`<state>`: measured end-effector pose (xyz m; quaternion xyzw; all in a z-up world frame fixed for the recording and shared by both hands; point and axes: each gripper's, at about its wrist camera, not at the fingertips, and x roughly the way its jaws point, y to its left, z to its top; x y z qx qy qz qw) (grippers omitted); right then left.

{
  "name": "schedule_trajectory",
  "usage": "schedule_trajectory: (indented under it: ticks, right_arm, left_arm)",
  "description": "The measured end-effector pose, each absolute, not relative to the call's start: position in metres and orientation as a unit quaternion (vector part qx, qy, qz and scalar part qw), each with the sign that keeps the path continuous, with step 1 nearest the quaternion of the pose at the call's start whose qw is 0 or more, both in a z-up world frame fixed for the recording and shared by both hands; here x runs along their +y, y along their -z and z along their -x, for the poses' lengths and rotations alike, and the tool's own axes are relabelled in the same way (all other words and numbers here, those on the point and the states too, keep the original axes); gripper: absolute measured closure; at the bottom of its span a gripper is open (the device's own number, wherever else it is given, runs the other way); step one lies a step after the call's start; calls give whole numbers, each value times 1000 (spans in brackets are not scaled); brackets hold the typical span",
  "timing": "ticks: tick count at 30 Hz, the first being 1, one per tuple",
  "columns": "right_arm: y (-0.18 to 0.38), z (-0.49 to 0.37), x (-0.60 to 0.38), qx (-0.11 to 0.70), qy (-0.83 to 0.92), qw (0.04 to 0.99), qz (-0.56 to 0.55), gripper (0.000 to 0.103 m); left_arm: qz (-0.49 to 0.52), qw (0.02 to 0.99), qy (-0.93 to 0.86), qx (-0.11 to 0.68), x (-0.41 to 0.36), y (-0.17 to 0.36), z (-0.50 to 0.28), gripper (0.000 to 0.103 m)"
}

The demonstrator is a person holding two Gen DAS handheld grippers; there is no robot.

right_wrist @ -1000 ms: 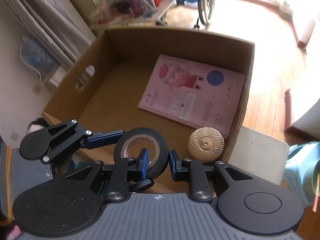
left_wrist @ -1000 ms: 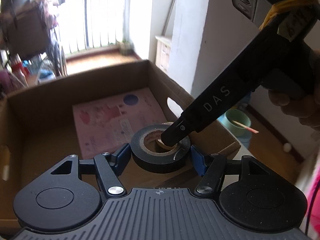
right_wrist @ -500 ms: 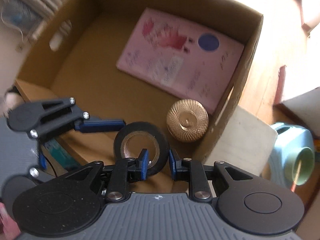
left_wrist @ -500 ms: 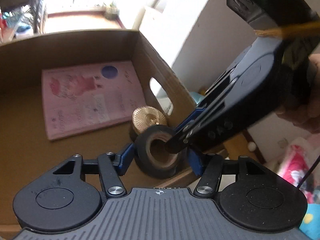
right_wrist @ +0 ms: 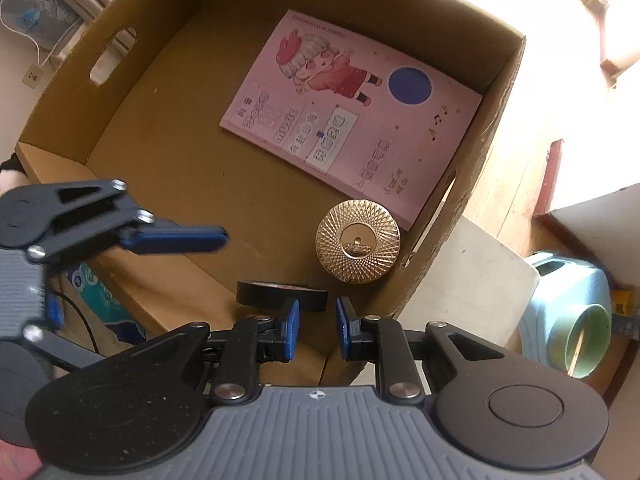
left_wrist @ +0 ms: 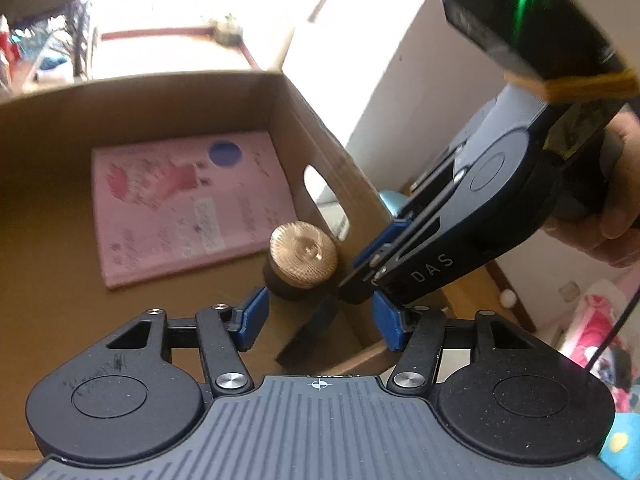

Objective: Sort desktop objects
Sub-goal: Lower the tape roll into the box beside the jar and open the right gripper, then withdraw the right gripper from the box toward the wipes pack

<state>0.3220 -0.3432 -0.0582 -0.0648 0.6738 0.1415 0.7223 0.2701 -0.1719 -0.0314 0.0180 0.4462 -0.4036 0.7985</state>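
Right hand-held gripper (right_wrist: 316, 328) points almost straight down into the cardboard box (right_wrist: 168, 20). Its jaws are closed as far as they go, and they seem to pinch the rim of the black tape roll (right_wrist: 276, 296) at the very fingertips. The roll shows edge-on in the right wrist view. Its long side runs from 9 to 3 o'clock across the tips, and most of it sticks out toward 9 o'clock. It is over the near corner of the box floor, and I cannot tell if it already touches the cardboard.

Left hand-held gripper (left_wrist: 318, 320) is opening. The roll shows between its blue pads, but they do not press on it. So the right hand is the nearer one and carries the roll alone.

From the roll, the gold-lidded jar (right_wrist: 357, 240) stands near at 1 o'clock, and the pink notebook (right_wrist: 352, 120) lies farther at 12 o'clock. I judge that the free floor for setting the roll down is toward 10 o'clock, away from the jar.
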Motion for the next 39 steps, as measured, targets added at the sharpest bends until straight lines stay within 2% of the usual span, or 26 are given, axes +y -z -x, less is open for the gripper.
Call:
schedule_trajectory:
  ticks: [5,10,22,31,39]
  right_arm:
    - [49,-318,-343,654,-155,738,56,81]
    - [45,-311,-337,644,-171,744,51,81]
    - [69,-312,-325,668,-170,723,49,81]
    - [78,-338,-315,658,-151,737,50,80]
    - [109,-356,-304,665,-140,731,63,80]
  left_arm:
    - [-22,837,376,398,-145,12,-255,36]
    - [-4,864,352,359,-117,-5,-236,23]
    - [-17,901,308,306,-94,-10,-190,22]
    - [-32,905,303,298,-85,-2,-179,22]
    - [-25,902,305,303,-81,2,-185,22]
